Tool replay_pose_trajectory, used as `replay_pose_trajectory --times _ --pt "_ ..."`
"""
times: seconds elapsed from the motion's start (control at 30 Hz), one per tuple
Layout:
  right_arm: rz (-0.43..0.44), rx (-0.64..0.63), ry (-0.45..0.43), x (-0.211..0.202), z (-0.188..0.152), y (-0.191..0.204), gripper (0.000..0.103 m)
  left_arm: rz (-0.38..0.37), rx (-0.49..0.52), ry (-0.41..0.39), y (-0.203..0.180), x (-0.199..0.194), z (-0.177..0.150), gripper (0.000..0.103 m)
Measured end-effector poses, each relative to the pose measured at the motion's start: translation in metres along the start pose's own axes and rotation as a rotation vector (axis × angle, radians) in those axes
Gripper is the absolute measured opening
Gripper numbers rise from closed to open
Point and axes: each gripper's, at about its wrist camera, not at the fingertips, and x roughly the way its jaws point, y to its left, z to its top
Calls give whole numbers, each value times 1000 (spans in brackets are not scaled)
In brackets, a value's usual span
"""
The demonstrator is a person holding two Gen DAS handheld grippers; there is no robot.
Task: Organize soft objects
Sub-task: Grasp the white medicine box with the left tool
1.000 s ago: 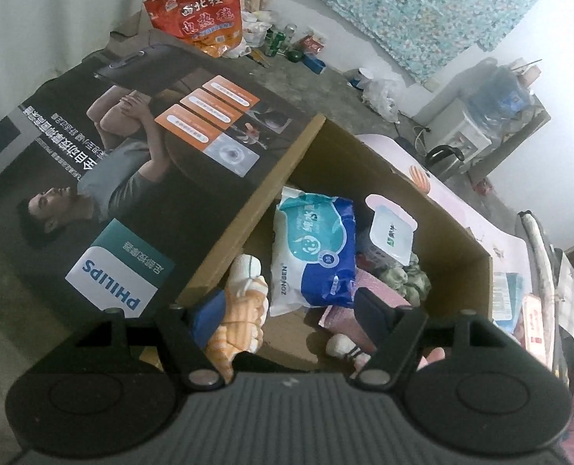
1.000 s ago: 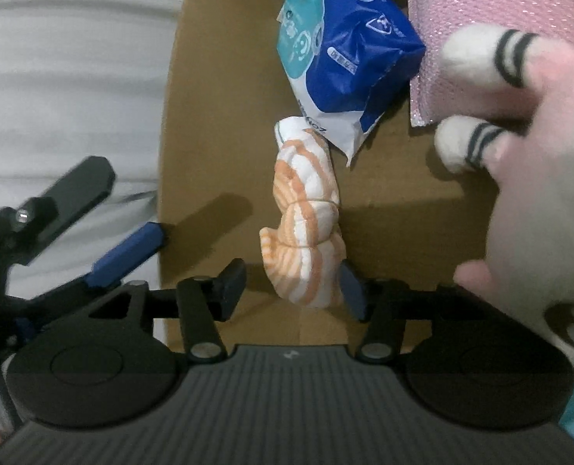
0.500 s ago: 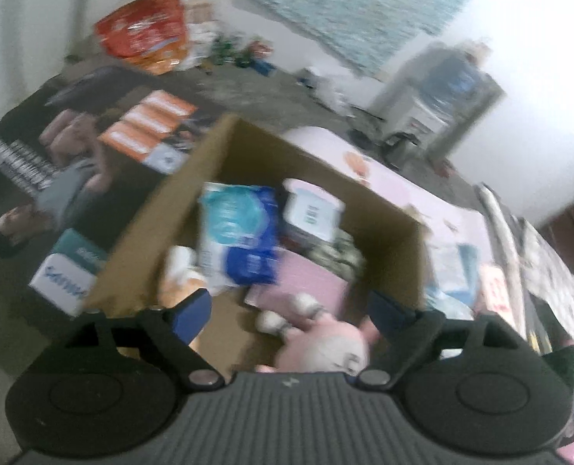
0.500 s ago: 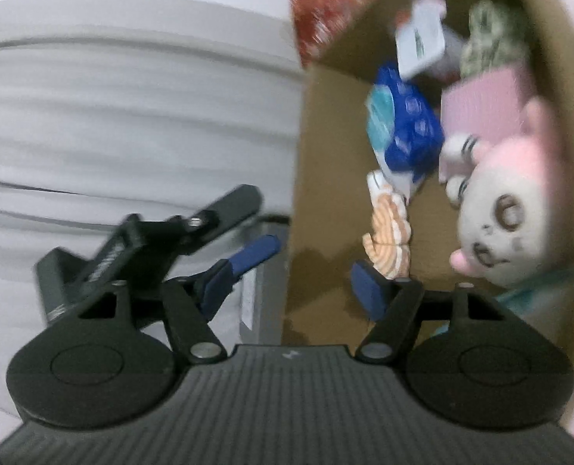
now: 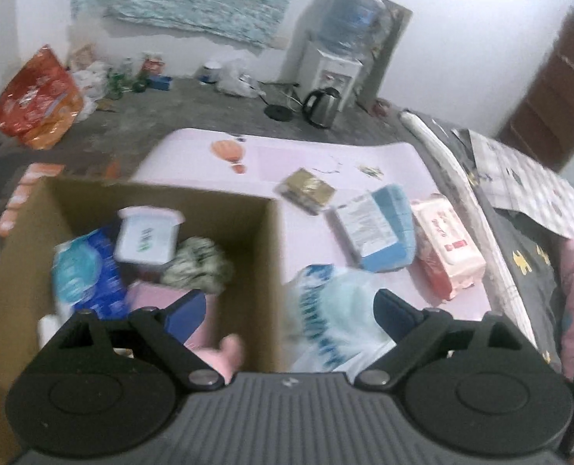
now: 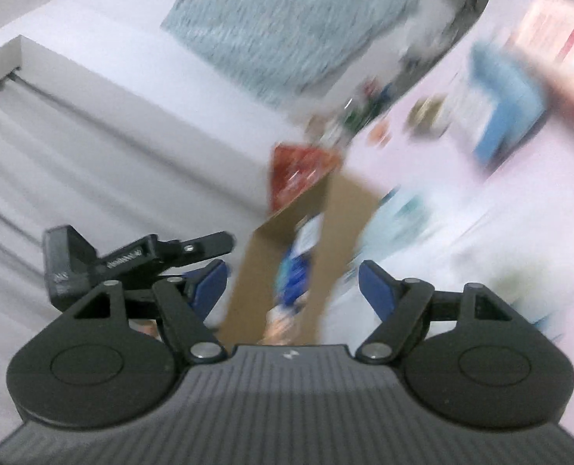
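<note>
Holding packs (blurred), plush; cardboard box (image 5: 263, 271).

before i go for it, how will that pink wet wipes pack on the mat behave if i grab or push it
The pink wet wipes pack looks soft-sided, so it would probably dent and sag a little when squeezed. Its film wrapper seems glossy, so the pads may slip; a grip across the narrow width looks safer. It lies flat on the pink mat, so a push would likely slide it, not roll or tip it.
</note>
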Motion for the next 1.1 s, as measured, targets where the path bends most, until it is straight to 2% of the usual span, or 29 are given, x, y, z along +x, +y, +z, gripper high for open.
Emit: replay_pose_trajectory --times 0.17,0.3,0.4,0.47,0.53,0.73,0.93,1.03,1.1 --pt "-78 -48 -87 -9 26 -36 75 -31 10 109 -41 56 36 94" --pt "-125 -58 -105 20 34 -67 72 -62 9 231 -72 113 61 94" --pt "-159 -53 -93 48 39 -89 59 -39 4 298 -95 161 71 94" --pt "-165 -32 -77 68 44 -108 47 -22 -2 345 -106 190 75 94" --pt "-166 1 -69 81 48 -125 43 -6 -38 381 -112 218 79 94" --pt "-144 46 -43 101 52 -152 40 43 -128 418 -114 278 90 94" --pt "-140 76 -25 113 51 -167 41 62 -203 463 -102 310 86 93" --pt "-138 95 -26 118 52 -174 41 57 -213 449 -98 313 84 87" --pt "-136 103 -29 121 53 -175 42 42 -202 439 -99 311 85 76"
